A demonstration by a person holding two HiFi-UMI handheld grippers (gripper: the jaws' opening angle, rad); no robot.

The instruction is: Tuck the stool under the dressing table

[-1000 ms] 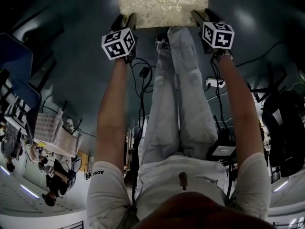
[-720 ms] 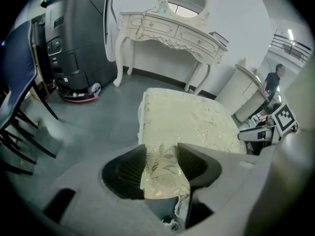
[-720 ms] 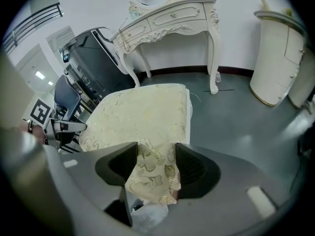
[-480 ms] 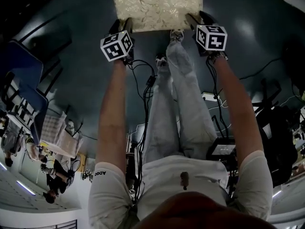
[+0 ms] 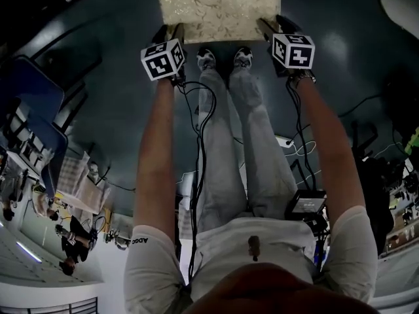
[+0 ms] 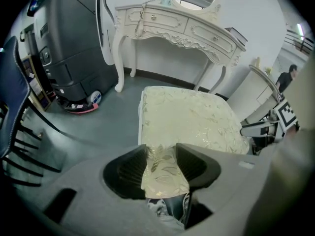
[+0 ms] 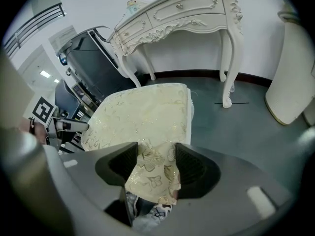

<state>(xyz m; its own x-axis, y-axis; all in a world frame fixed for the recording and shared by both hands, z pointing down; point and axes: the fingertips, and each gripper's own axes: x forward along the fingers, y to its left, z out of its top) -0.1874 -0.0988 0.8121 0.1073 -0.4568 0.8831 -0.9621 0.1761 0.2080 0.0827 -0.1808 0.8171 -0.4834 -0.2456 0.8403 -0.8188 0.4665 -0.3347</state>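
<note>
**Cream, leaf-patterned padded stool [image 5: 219, 8] pinched at both near corners, short of the white carved dressing table [image 6: 177, 26]**

Just on the near side of the stool stand the person's two patterned sneakers [image 5: 206, 59], toes close to its near edge. At the stool's near left corner, the left hand-held gripper [image 5: 171, 33] has the cushion fabric between its black ribbed pads, which touch it on both sides; its jaws are closing on that corner. At the stool's near right corner, the right hand-held gripper [image 5: 272, 26] pinches the cushion in the same way, with the fabric bunched between its pads. The stool stands on the dark grey floor [image 6: 113, 117], its square top level. Beyond the stool's far edge a strip of bare floor lies open, so the stool is apart from the dressing table and not under it. The dressing table stands against the white wall on curved legs, with drawers across its front. Left of the stool, near that wall, is a large black machine [image 6: 69, 43].
</note>
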